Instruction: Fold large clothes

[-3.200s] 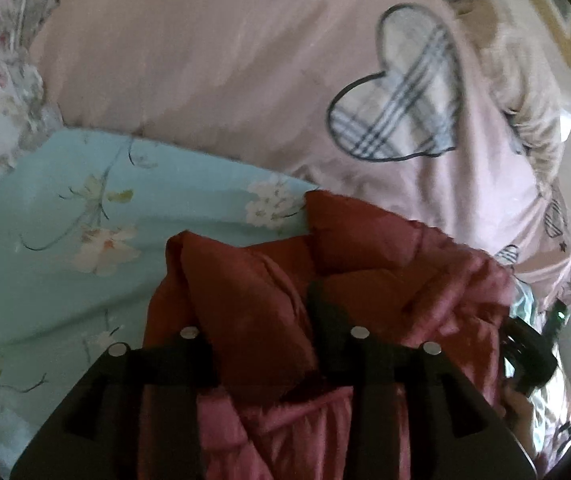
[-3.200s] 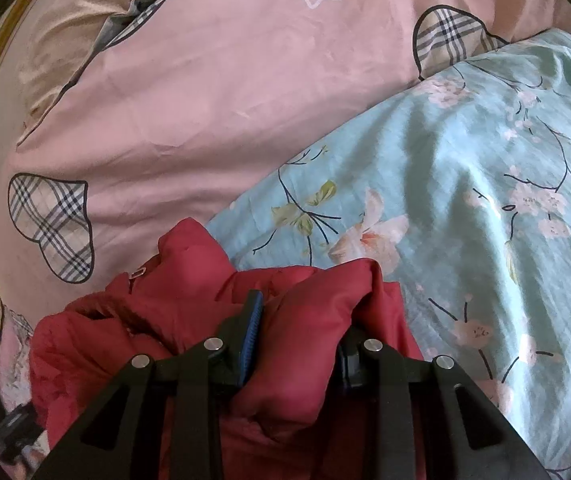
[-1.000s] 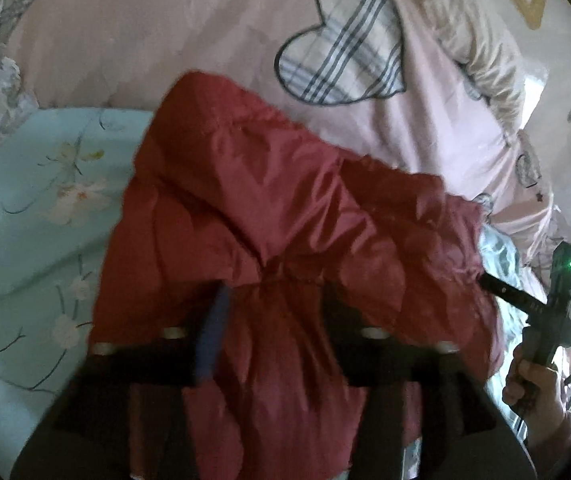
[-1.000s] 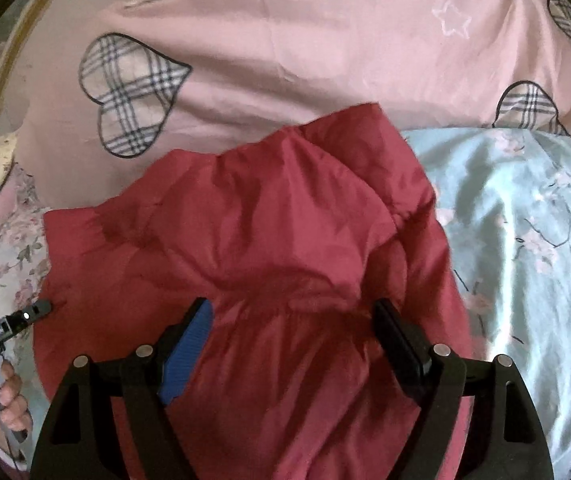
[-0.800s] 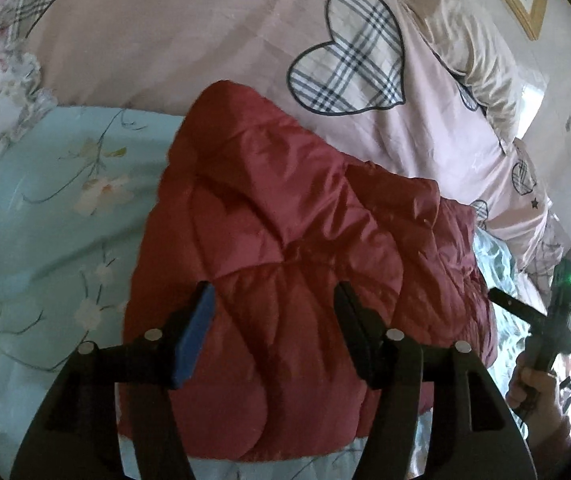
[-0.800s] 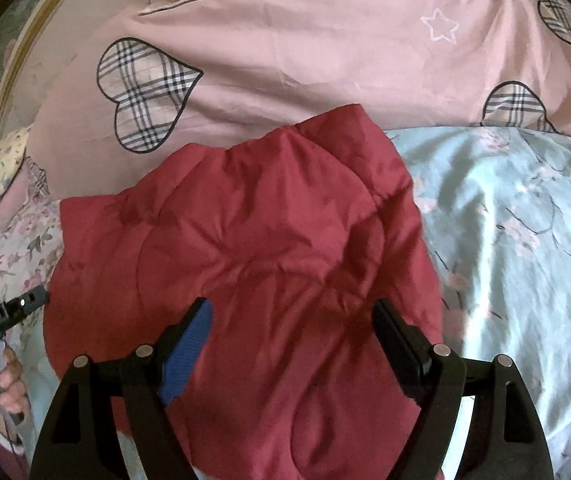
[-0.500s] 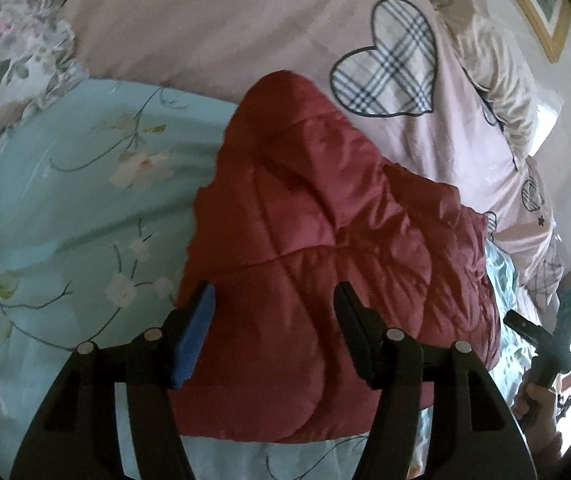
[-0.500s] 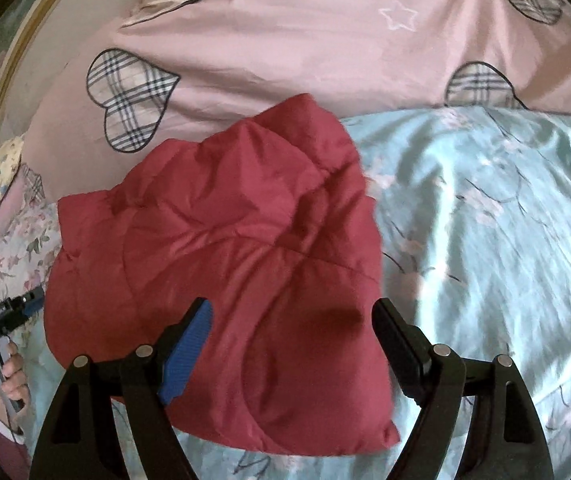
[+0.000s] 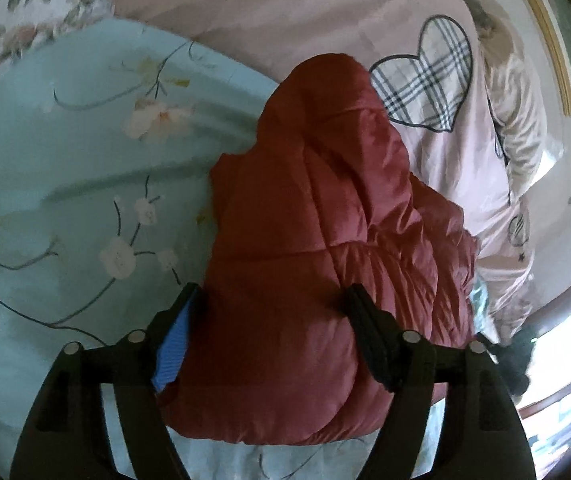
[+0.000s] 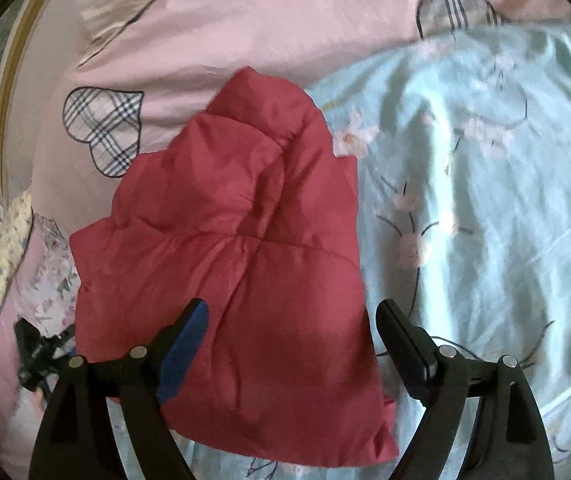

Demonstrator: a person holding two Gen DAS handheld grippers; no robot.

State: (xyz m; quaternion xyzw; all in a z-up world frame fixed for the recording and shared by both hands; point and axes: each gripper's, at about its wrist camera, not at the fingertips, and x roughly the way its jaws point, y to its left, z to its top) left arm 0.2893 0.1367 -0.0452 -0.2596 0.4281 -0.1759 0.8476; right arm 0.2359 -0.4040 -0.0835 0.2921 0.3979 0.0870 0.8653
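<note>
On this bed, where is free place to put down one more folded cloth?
The widest bare patch is the blue floral sheet, to the right of the red padded jacket in the right wrist view. The pink heart-print quilt beyond the jacket is also bare. Its other side is crowded: small floral and dotted fabrics.

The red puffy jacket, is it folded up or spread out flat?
Folded. The red puffy jacket lies on the blue flowery sheet as one thick bundle, with no sleeves sticking out. Neither gripper is holding it.
</note>
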